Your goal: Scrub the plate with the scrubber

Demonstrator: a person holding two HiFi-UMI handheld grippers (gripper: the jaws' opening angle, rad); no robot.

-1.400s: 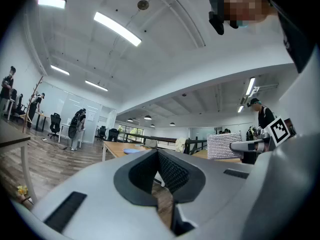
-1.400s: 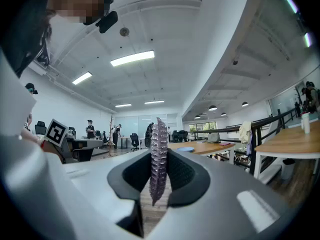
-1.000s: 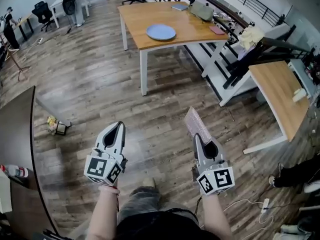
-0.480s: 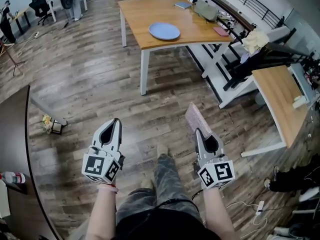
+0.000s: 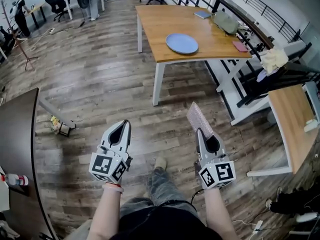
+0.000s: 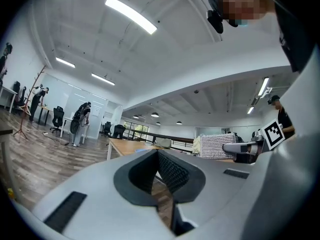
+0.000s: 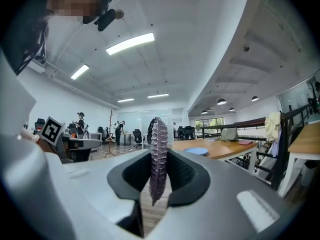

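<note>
We hold two grippers: right gripper [image 5: 201,132] pinching one scrubber [image 5: 198,118], left gripper [image 5: 121,125] pressed together, empty; one blue plate [image 5: 182,43] lies on a wooden table [image 5: 160,19].

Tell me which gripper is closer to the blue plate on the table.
Right. The right gripper, holding the scrubber, is almost straight back from the plate; the left gripper sits farther off to its left.

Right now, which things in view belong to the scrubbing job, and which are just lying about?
Job: blue plate, table, scrubber in right hand-held gripper.
Lying about: grey pouch, blue book, pink pad, bottle.
</note>
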